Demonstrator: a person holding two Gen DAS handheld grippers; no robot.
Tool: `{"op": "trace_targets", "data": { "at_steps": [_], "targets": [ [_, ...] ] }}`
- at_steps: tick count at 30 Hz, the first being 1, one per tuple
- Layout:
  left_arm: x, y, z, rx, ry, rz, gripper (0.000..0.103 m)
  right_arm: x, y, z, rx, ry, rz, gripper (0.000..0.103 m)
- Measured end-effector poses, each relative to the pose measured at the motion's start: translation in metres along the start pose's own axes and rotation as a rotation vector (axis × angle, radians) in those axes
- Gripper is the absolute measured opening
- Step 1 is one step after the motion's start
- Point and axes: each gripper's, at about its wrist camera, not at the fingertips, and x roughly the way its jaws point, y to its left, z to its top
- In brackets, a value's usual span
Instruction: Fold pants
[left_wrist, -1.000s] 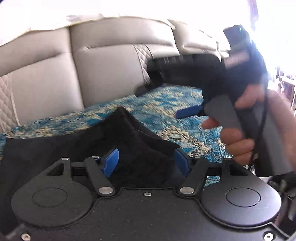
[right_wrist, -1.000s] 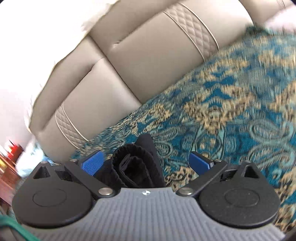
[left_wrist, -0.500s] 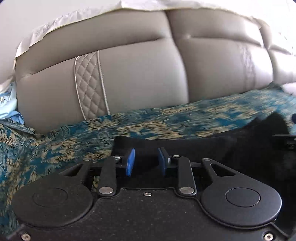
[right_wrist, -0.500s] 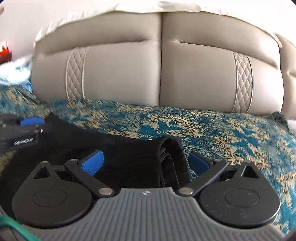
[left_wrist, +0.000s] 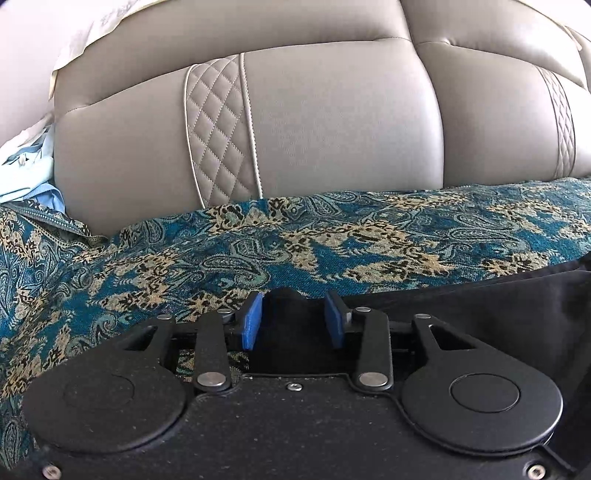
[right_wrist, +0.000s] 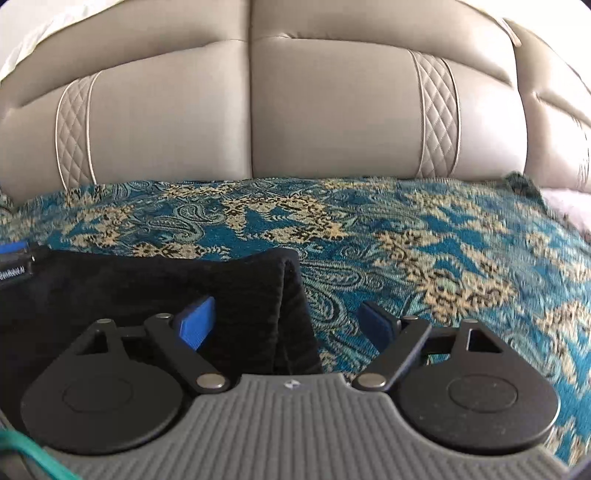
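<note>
Grey leather sofa back (left_wrist: 332, 129) ahead of me; teal-and-gold paisley cloth (right_wrist: 406, 236) covers the seat. Black folded pants (right_wrist: 147, 280) lie on that cloth. My left gripper (left_wrist: 293, 319) is narrowed, pinching a bunched pants edge. My right gripper (right_wrist: 288, 323) stands wide, the folded corner between its fingers, ungripped.

My sofa seat wears a teal paisley cover (right_wrist: 406, 229); the black pants (right_wrist: 147, 288) lie folded directly on it, below the beige leather backrest (left_wrist: 332, 122).
</note>
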Motion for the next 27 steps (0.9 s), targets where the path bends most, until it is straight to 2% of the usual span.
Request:
{"op": "trace_targets", "data": {
  "at_steps": [4,10,14,19,21,25,27],
  "targets": [
    [0.001,0.001,0.0,-0.007,0.002,-0.007,0.037,0.004,-0.001,-0.001,-0.047,-0.016,0.003,0.096],
    [0.001,0.003,0.0,-0.019,0.003,-0.014,0.037,0.014,-0.023,-0.002,0.084,0.029,0.082,0.1],
    [0.001,0.004,0.0,-0.029,0.004,-0.02,0.038,0.016,-0.024,-0.004,0.081,0.025,0.092,0.102],
    [0.003,0.01,0.001,-0.074,0.022,-0.03,0.046,0.018,-0.027,-0.006,0.078,0.011,0.115,0.103],
    [0.003,0.015,0.003,-0.102,0.034,-0.03,0.053,0.018,-0.027,-0.006,0.079,0.009,0.116,0.103],
    [-0.007,0.018,0.006,-0.134,0.05,-0.033,0.056,0.012,-0.026,-0.006,0.083,-0.009,0.12,0.103],
    [-0.017,0.016,0.008,-0.124,0.045,-0.042,0.065,0.005,-0.022,-0.007,0.066,-0.034,0.125,0.103]
  ]
}}
